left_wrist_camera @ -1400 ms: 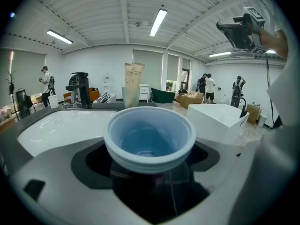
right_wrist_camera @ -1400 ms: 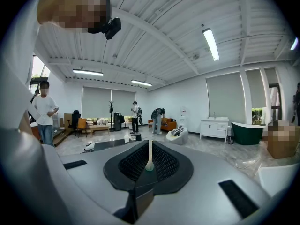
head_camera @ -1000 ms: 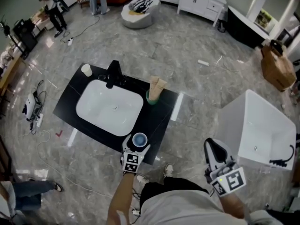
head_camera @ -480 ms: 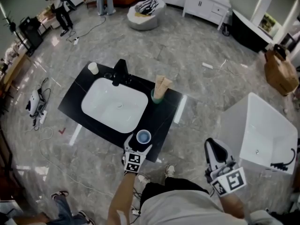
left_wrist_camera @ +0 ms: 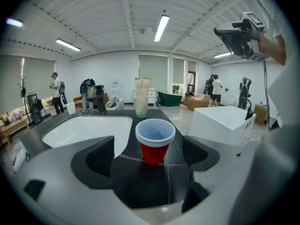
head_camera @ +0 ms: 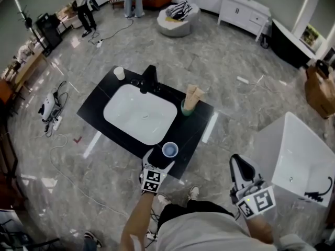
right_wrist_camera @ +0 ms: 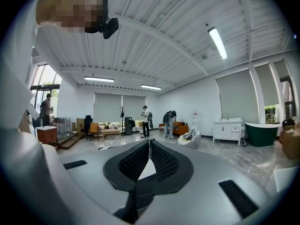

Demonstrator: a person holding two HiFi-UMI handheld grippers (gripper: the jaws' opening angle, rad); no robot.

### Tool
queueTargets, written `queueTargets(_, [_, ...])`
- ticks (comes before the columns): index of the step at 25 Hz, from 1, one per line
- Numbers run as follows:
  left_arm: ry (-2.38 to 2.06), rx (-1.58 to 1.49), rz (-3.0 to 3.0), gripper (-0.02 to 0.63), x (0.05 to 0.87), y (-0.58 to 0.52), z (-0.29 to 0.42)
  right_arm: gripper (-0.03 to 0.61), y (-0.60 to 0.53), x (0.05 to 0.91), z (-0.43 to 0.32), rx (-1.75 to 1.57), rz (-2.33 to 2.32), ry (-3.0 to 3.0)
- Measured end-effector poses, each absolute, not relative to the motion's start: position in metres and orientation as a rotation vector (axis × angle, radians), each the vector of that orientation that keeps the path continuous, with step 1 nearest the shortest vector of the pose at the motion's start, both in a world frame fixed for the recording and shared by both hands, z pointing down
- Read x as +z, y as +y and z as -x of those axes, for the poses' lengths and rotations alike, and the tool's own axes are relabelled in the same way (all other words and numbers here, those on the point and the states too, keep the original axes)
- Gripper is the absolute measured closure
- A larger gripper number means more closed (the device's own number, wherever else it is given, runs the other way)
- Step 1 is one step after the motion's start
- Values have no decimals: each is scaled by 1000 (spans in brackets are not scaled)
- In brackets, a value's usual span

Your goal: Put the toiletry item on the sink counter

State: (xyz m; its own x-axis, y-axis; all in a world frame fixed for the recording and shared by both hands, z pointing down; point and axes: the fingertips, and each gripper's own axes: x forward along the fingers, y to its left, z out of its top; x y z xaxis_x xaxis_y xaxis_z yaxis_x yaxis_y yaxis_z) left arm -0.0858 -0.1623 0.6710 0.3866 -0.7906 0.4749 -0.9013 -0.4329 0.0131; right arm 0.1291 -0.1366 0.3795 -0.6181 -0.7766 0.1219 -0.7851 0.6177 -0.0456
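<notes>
A red cup [left_wrist_camera: 155, 139] with a white-blue inside stands upright near the front edge of the black sink counter [head_camera: 194, 130]. My left gripper [left_wrist_camera: 151, 156] is open around it, one jaw on each side, neither touching it. From above, the cup [head_camera: 169, 150] sits just beyond the left gripper [head_camera: 160, 162]. My right gripper [head_camera: 239, 167] hangs to the right, off the counter, shut with nothing between its pads [right_wrist_camera: 140, 161].
On the counter are a white basin [head_camera: 140, 114], a black tap [head_camera: 149, 78], a green holder with beige tubes [head_camera: 189, 102] and a white cup [head_camera: 119, 73]. A white tub [head_camera: 306, 156] stands at the right. People stand at the far back, and cables lie on the floor at the left.
The head view has shifted, so the counter sits further right in it. The left gripper has drawn back a little from the red cup. The right gripper has not moved.
</notes>
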Motion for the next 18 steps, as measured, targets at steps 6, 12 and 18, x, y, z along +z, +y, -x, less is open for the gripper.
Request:
queueTargets(6, [-1524, 535, -2353, 173, 649, -152, 92, 535, -137, 375, -114, 134, -1257, -2799])
queueTargets(12, [-1612, 464, -2329, 234, 623, -142, 104, 535, -138, 374, -100, 131, -1187, -2839])
queueTargets(18, [-1680, 376, -2317, 292, 598, -134, 113, 535, -142, 372, -91, 134, -1143, -2874])
